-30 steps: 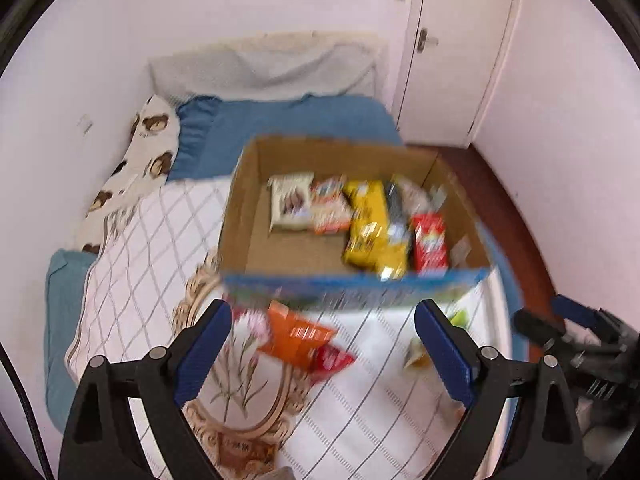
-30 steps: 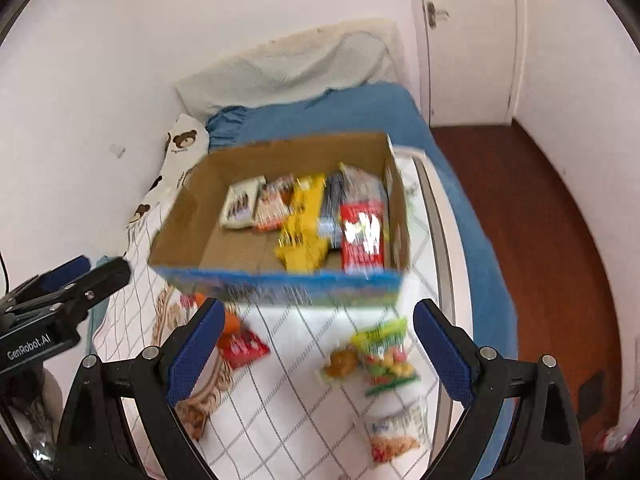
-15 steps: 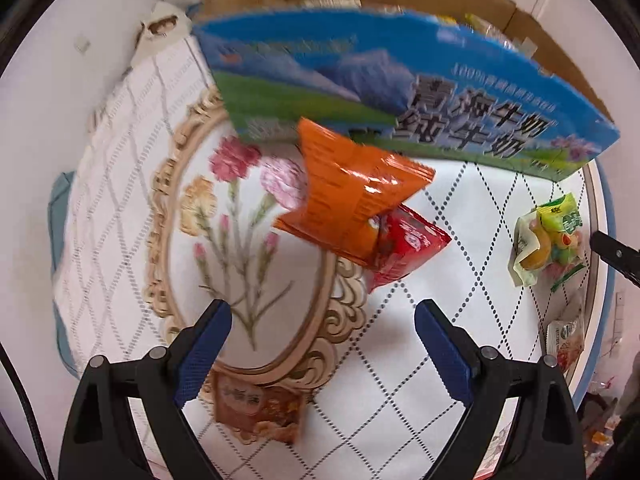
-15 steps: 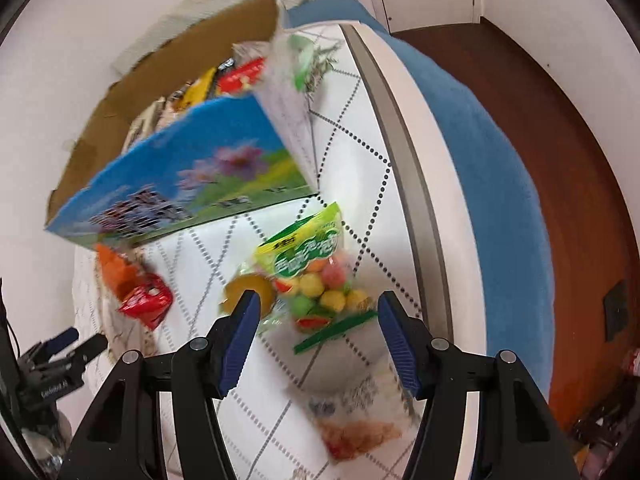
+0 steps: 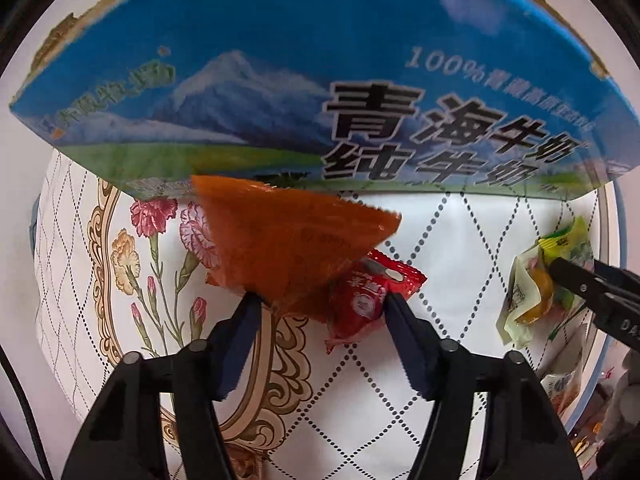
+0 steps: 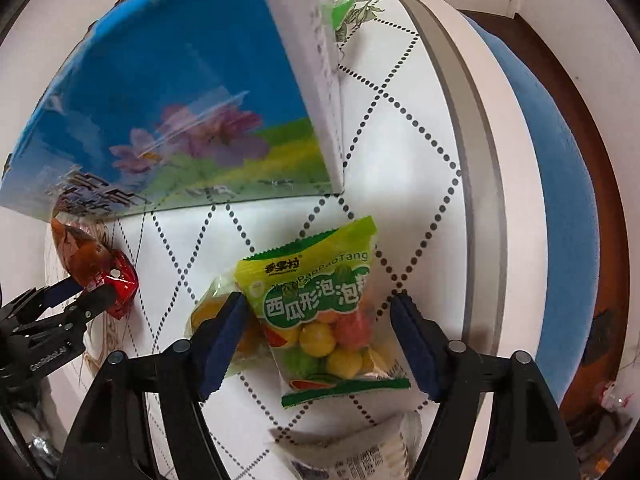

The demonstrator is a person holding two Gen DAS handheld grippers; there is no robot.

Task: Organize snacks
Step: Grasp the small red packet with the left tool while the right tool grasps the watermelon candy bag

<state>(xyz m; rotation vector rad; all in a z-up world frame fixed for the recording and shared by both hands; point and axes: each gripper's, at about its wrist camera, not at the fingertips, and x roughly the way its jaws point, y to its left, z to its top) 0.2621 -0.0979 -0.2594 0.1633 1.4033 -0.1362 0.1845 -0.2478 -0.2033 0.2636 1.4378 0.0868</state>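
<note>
your left gripper (image 5: 318,300) pointing down at quilted surface (image 5: 460,240), fingers (image 5: 244,320) having just been closing, now pinching orange snack packet (image 5: 296,240) and red packet (image 5: 368,296) together, just in front of blue milk carton box (image 5: 280,80). your right gripper (image 6: 318,308) fingers (image 6: 228,320) having just narrowed too, now flanking green bubble-gum bag (image 6: 320,304); left pad touching yellow pouch (image 6: 206,312) beside it, cannot tell if right pad pressing. white packet (image 6: 360,448) lying nearer you.
</note>
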